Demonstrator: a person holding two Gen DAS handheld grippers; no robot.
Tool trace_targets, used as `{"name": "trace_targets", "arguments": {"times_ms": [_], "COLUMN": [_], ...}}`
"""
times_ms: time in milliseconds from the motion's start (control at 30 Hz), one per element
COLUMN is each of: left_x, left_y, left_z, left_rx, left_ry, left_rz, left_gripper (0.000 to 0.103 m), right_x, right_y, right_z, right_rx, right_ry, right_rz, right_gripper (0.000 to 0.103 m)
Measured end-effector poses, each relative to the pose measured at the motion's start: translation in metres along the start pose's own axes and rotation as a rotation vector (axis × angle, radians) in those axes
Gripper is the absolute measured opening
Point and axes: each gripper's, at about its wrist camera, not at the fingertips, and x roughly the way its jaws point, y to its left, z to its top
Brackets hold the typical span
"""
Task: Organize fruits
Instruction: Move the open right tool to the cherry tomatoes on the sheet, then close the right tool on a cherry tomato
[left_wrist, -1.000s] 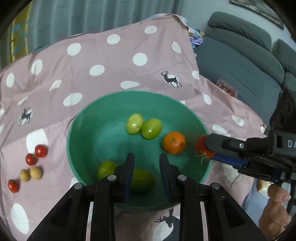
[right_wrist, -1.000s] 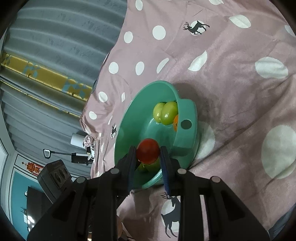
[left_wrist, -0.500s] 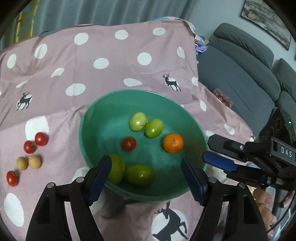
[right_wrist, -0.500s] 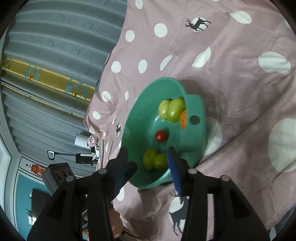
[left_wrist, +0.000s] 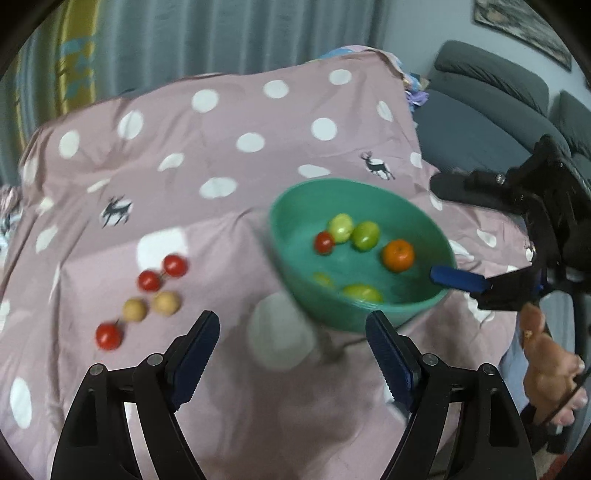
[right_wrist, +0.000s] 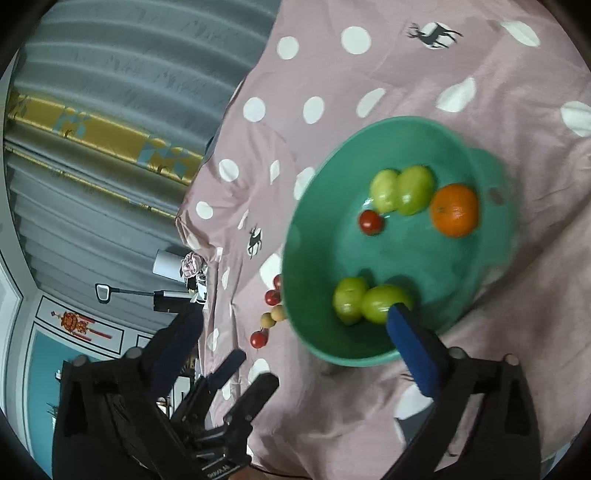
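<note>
Fruits (right_wrist: 453, 210) sit in the bowl (right_wrist: 491, 236) — apparently clear of both opening, empty tools.

Left gripper (left_wrist: 291, 354) and right gripper (right_wrist: 295, 325) — jaws of both opening, empty — angled downward.

No text, label, brand or number can be read clearly in either view. In the right wrist view there is small light lettering on the black body of the left tongs (right_wrist: 236, 373), low in the picture, but it is too blurred to read.
</note>
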Motion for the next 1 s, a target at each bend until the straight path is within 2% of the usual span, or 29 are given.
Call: {"name": "trace_targets", "arguments": {"times_ms": [100,200,300,400,500,600,700,800,900,1000], "left_x": [-0.014,-0.028,-0.035,-0.029,-0.019,-0.018,-0.016,-0.001,0.012,0.021], "left_y": [0.029,0.062,0.09,0.112,0.126,0.131,0.135,0.142,0.142,0.138], "left_z": [-0.012,-0.028,-0.043,-0.05,-0.05,-0.047,-0.04,-0.03,-0.025,-0.023], "left_rx": [-0.031,-0.021,0.008,0.014,0.002,0.02,-0.003,-0.03,-0.02,0.024], "left_ry": [-0.024,-0.085,-0.133,-0.119,-0.07,-0.068,-0.074,-0.006,-0.001,-0.019], "left_rz": [0.043,0.162,0.239,0.305,0.292,0.276,0.247,0.203,0.245,0.254], "left_gripper": [0.082,0.082,0.082,0.082,0.082,0.082,0.082,0.082,0.082,0.082], "right_x": [0.013,0.033,0.057,0.081,0.105,0.129,0.156,0.185,0.214,0.242], "right_y": [0.02,0.04,0.059,0.072,0.081,0.088,0.096,0.101,0.095,0.085], "right_z": [-0.007,-0.016,-0.027,-0.036,-0.041,-0.04,-0.037,-0.029,-0.018,-0.013], "right_rx": [-0.034,-0.074,-0.121,-0.175,-0.185,-0.196,-0.227,-0.256,-0.22,-0.189], "right_ry": [0.009,0.053,0.087,0.134,0.184,0.243,0.282,0.31,0.354,0.413], "right_rz": [0.006,0.02,0.013,-0.008,0.003,0.006,-0.051,-0.137,-0.189,-0.229], "right_gripper": [0.103,0.103,0.103,0.103,0.103,0.098,0.084,0.073,0.063,0.05]}}
